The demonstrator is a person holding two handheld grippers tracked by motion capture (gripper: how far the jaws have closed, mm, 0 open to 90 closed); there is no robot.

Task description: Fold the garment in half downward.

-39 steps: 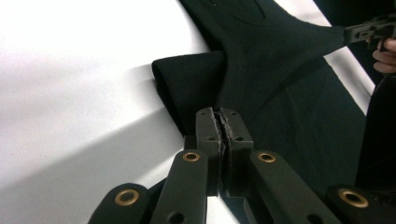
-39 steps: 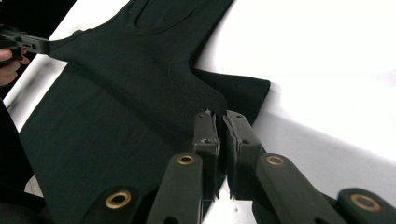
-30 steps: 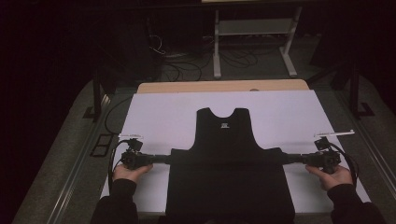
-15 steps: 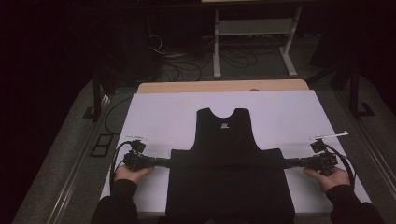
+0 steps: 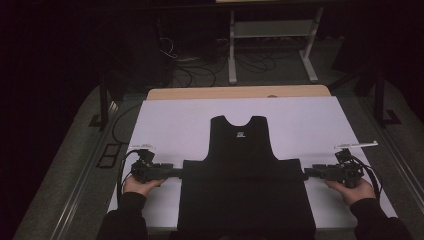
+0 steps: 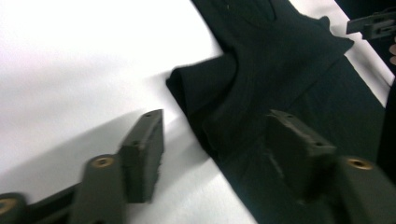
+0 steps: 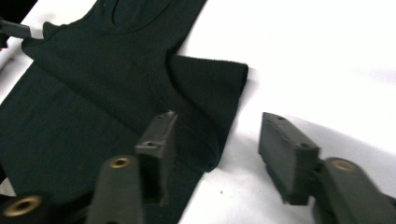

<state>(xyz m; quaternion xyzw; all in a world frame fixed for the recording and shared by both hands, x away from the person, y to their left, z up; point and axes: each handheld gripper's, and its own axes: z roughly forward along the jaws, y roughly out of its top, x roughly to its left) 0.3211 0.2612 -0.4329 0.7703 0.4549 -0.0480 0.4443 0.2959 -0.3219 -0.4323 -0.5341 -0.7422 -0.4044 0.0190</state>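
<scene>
While lying flat on the big white paper-like sheet (image 5: pixel 165 125), stretching long from twelve o'clock to six o'clock: the soft black cloth shirt (image 5: pixel 242 200), with the round neck hole at the far end and the wide part at the near end.

Holding the left gripper (image 5: pixel 179 172) at the shirt's nine o'clock edge and the right gripper (image 5: pixel 307 172) at its three o'clock edge. Pointing both inward, tip toward tip, across the shirt.

Seeing the shirt at three o'clock from the left gripper and at nine o'clock from the right one. Sitting equally near, one hand on each side.

Having just been opening the jaws of both. In the left gripper view, spreading the left gripper (image 6: pixel 217 135) wide, with the folded black corner lying loose between the hard, blocky pads and nothing pinching it. In the right gripper view, doing the same with the right gripper (image 7: pixel 222 140): jaws apart, thick folded edge resting between them, not squeezed.

Looking smooth, thin and floppy, doubled over at both side corners. Looking bright, flat and bare around it.

Guessing about the next move: pulling each gripper straight back outward, away from the cloth, without catching the loose fold.
</scene>
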